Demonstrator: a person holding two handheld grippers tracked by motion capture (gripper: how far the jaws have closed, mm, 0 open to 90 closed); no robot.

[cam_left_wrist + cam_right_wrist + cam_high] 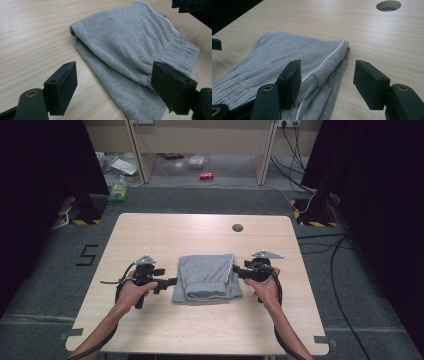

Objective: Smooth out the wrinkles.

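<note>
One folded grey garment [207, 278] lies at the centre of the frame on one wooden table [165, 232]. Two grippers flank it: the left gripper [170, 282] and the right gripper [237, 270]. One round hole [237, 227] sits upper right.
</note>
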